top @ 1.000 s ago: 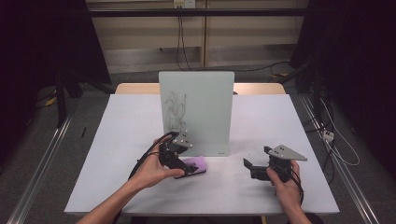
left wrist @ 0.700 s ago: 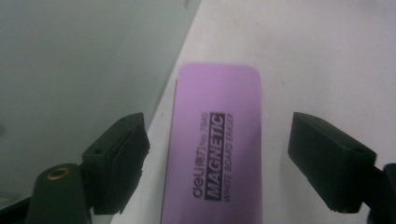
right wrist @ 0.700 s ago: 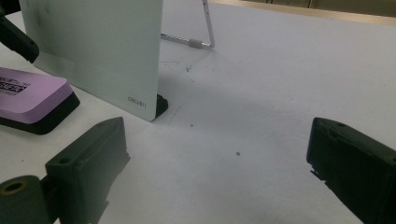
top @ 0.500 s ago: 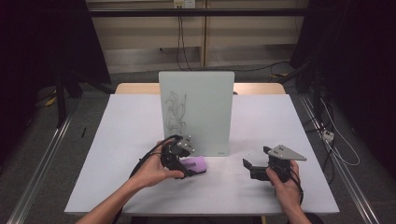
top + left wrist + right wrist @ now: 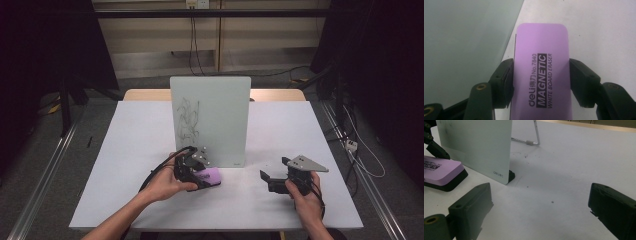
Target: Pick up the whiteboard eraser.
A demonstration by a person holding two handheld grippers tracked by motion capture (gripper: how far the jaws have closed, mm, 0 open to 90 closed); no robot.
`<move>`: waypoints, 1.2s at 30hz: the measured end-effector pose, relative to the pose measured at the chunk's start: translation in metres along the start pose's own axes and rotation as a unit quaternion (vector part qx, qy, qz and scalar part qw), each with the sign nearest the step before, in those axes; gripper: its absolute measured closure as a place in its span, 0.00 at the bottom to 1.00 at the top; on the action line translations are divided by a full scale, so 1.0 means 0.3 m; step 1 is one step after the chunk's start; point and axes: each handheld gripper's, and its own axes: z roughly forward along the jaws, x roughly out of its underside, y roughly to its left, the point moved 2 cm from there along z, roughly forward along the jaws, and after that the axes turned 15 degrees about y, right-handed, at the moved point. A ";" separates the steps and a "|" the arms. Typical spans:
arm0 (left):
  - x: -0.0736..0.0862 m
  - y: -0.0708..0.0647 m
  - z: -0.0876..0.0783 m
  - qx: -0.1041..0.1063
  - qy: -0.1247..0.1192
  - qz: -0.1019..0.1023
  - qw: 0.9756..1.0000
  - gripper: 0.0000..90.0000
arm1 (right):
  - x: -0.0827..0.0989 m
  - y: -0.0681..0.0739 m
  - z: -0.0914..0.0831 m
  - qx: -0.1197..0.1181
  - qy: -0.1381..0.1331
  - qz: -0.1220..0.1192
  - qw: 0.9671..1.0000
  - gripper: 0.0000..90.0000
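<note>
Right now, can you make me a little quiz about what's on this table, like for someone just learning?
1. True or false: the left gripper has its jaws shut on the purple eraser.
2. What stands upright just behind the eraser? A) whiteboard B) bucket C) lamp
3. Fill in: the right gripper has its jaws ____, with nothing between them.

Key: 1 true. 2 A, the whiteboard, with scribbles on it. 3 open.
</note>
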 end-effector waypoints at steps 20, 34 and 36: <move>0.018 -0.006 -0.026 -0.025 -0.018 -0.007 1.000 0.46 | -0.010 0.006 0.016 0.003 0.005 -0.003 1.000 0.05; 0.038 0.004 -0.095 -0.043 -0.085 -0.029 0.995 0.46 | -0.004 0.008 0.006 0.001 0.002 -0.009 1.000 0.05; 0.041 0.008 -0.100 -0.032 -0.108 -0.028 0.993 0.46 | -0.003 0.008 0.004 0.001 0.001 -0.007 1.000 0.05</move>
